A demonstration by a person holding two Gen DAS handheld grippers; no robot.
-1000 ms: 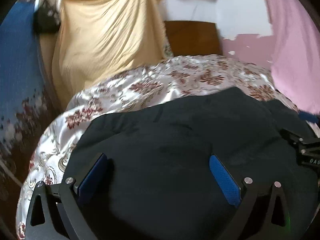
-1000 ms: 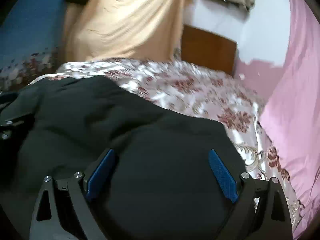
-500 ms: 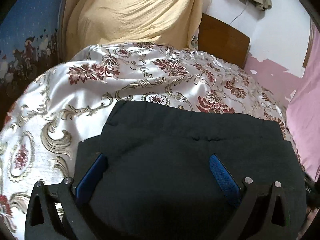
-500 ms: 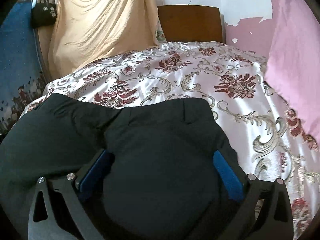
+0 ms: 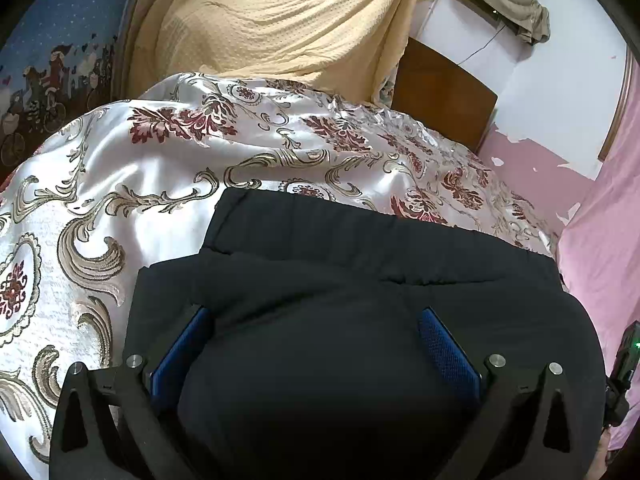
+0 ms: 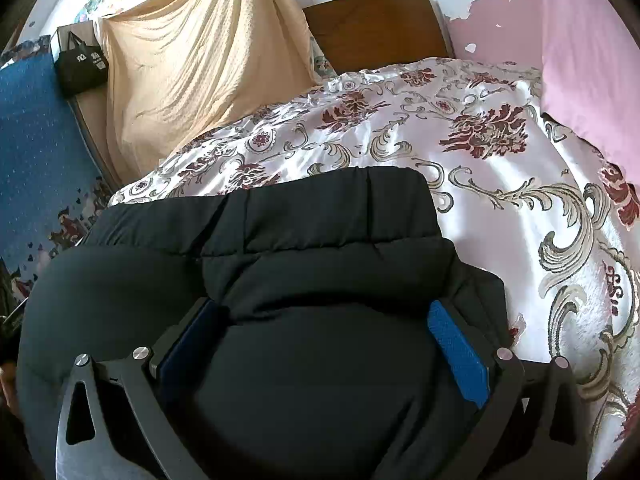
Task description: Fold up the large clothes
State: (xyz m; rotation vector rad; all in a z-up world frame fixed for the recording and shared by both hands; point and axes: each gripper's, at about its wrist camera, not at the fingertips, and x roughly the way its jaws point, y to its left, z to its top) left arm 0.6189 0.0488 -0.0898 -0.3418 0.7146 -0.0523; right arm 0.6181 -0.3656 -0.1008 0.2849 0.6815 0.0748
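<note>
A large black padded garment lies on the floral satin bedspread, one layer folded over another. My left gripper is open, its blue pads wide apart, with thick black fabric bulging between them. In the right wrist view the same garment fills the lower frame. My right gripper is also open, with a bulge of the garment between its blue pads. The fabric nearest the camera hides the inner jaws. The right gripper's body shows at the left wrist view's right edge.
The bedspread extends past the garment. A wooden headboard and a yellow draped cloth stand behind the bed. A pink cloth hangs right. A blue patterned surface and a black bag are left.
Both grippers have swung toward the headboard and lowered over the bed with the garment, bringing a top layer down onto it. The jaws stay wide apart throughout.
</note>
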